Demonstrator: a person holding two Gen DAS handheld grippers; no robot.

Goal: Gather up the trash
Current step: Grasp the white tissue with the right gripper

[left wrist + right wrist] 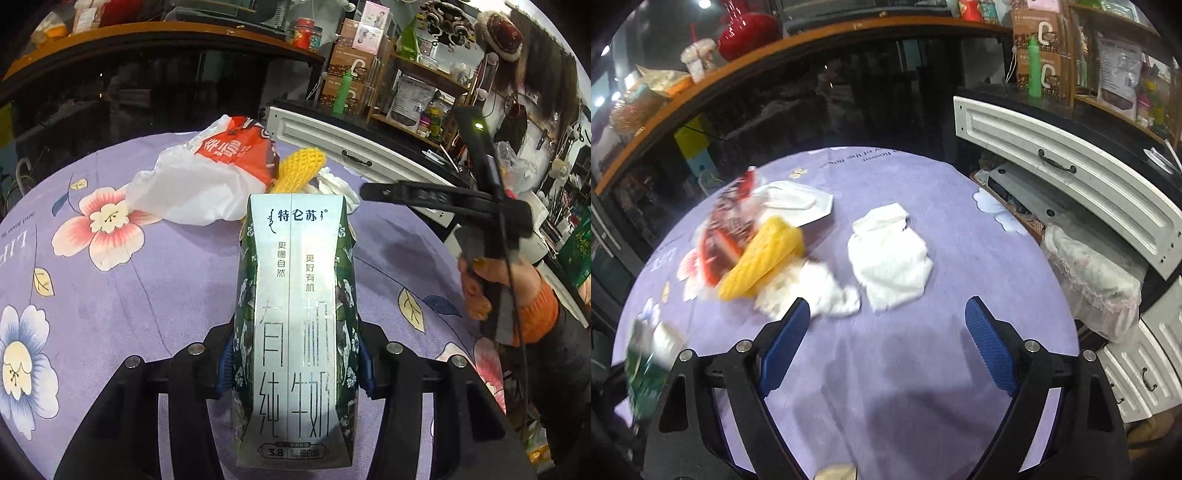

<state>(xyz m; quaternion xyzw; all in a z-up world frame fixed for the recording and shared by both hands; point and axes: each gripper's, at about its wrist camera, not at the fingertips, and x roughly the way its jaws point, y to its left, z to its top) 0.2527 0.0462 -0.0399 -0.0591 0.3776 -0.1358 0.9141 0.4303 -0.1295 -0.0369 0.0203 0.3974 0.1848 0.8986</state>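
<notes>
Left gripper [295, 365] clamps a milk carton [295, 325] at frame centre; right gripper [886, 332] gapes empty.
Beyond: plastic bag [207, 173], yellow foam net [764, 254], tissues [890, 258] on a purple cloth [905, 369].

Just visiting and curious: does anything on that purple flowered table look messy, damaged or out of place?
Yes. The milk carton clamped in the left gripper is squashed, its sides buckled inward. On the tablecloth lies loose litter: crumpled white tissues, a yellow foam fruit net and a red-and-white plastic bag.
</notes>
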